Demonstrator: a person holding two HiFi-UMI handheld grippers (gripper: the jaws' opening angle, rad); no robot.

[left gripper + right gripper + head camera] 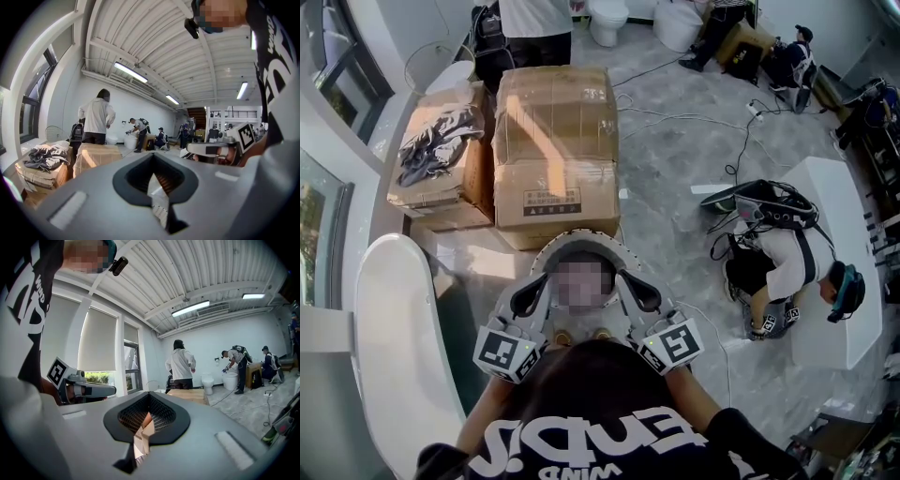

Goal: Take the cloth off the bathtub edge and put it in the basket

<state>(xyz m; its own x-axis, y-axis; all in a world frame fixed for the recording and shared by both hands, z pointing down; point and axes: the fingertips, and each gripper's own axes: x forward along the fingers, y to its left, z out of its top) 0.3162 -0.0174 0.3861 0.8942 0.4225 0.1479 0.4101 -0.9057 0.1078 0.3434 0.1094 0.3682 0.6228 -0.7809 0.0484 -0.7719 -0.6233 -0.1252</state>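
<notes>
A dark grey crumpled cloth point(431, 145) lies on top of a small cardboard box point(441, 192), also in the left gripper view as the cloth point(44, 155) at the left. The white bathtub point(394, 319) runs along the left, with nothing on the rim that shows. A round white basket rim point(581, 234) stands right in front of me; its inside is hidden. My left gripper point(532, 296) and right gripper point(641, 291) are held close to my chest, side by side, near the basket. Both left gripper point(154, 177) and right gripper point(147, 419) are shut with nothing in them.
A large cardboard box point(555, 141) stands behind the basket, beside the small one. A person point(778, 272) crouches at the right by a white counter point(834, 244), with cables on the floor. Another person point(534, 23) stands at the back near a toilet point(607, 17).
</notes>
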